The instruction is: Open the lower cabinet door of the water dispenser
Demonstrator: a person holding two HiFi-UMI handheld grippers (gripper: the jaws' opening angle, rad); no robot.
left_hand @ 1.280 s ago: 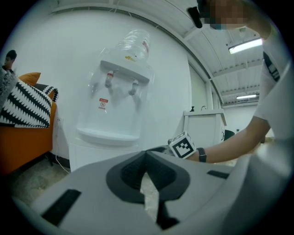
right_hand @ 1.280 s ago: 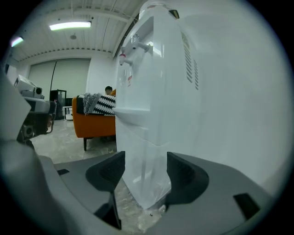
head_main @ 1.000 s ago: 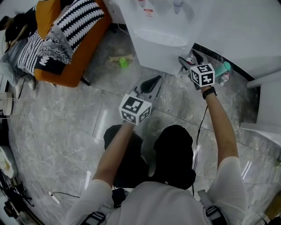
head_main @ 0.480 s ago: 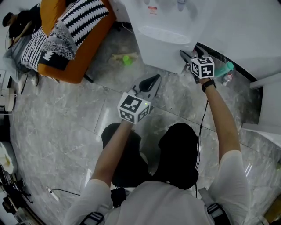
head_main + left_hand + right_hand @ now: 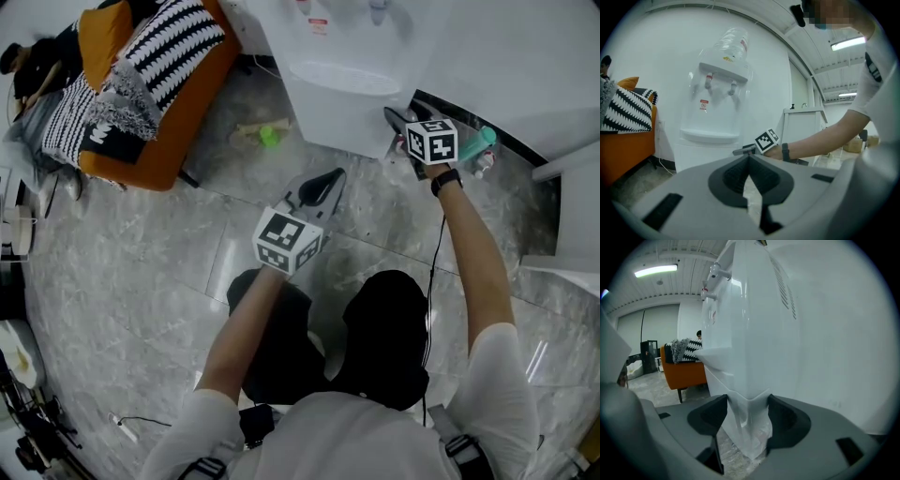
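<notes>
Right gripper [image 5: 401, 120] at the corner of the water dispenser [image 5: 347, 66], left gripper [image 5: 328, 178] held free.

The white water dispenser stands against the wall, near an orange sofa [image 5: 178, 112]. The right gripper's jaws have just been closing, and they now sit on the side edge of the lower cabinet door [image 5: 747, 427], with a pad touching it on each side. The left gripper is over the grey floor [image 5: 141, 281] in front of the dispenser and apart from it. Its jaws are closed tip to tip, with nothing between them.
</notes>
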